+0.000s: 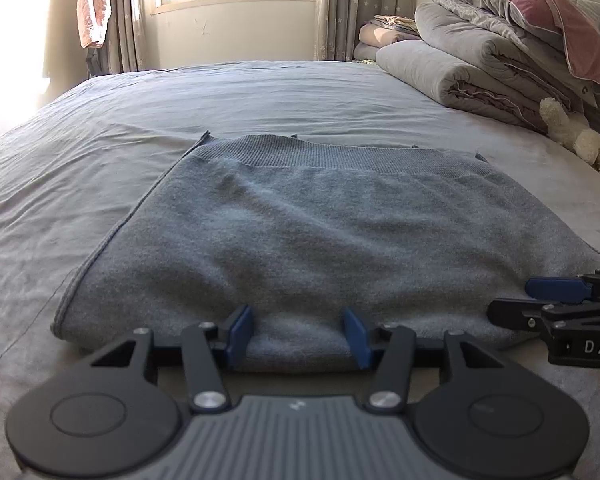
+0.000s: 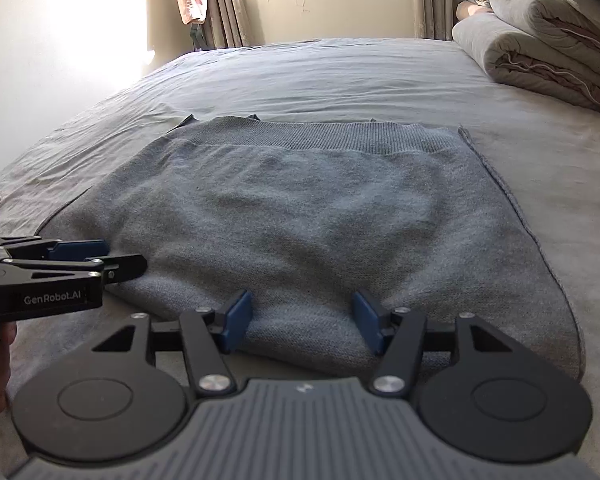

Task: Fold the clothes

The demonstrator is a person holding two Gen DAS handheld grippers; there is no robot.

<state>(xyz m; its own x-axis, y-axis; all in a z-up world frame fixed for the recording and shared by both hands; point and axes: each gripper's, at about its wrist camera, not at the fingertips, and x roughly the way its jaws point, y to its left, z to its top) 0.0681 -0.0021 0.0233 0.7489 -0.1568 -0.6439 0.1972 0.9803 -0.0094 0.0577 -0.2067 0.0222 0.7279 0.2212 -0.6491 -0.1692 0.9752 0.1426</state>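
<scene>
Flanking sweater point(image 1: 320, 240): quilts point(image 1: 480, 60), plush toy point(image 1: 580, 136).

Grey-blue sweater point(image 1: 300, 224) (ribbed hem), grey bedsheet point(image 1: 100, 128).

Grey knit sweater point(image 1: 300, 232), folded, lies flat on bed point(image 1: 260, 92), roughly rectangular. Fine heathered knit with ribbed band point(image 1: 332, 154) running along far edge. Small dark bits of fabric poke out beyond the far edge in spots. Side seam visible down the outer edges; in the right wrist view the sweater point(image 2: 308, 216) shows the seam on its right side. Near edge is a rounded, doubled fold, thicker than the rest. Surface has soft shallow wrinkles, no big bunching. Near fold sits between the fingers of both tools; contact unclear.
</scene>
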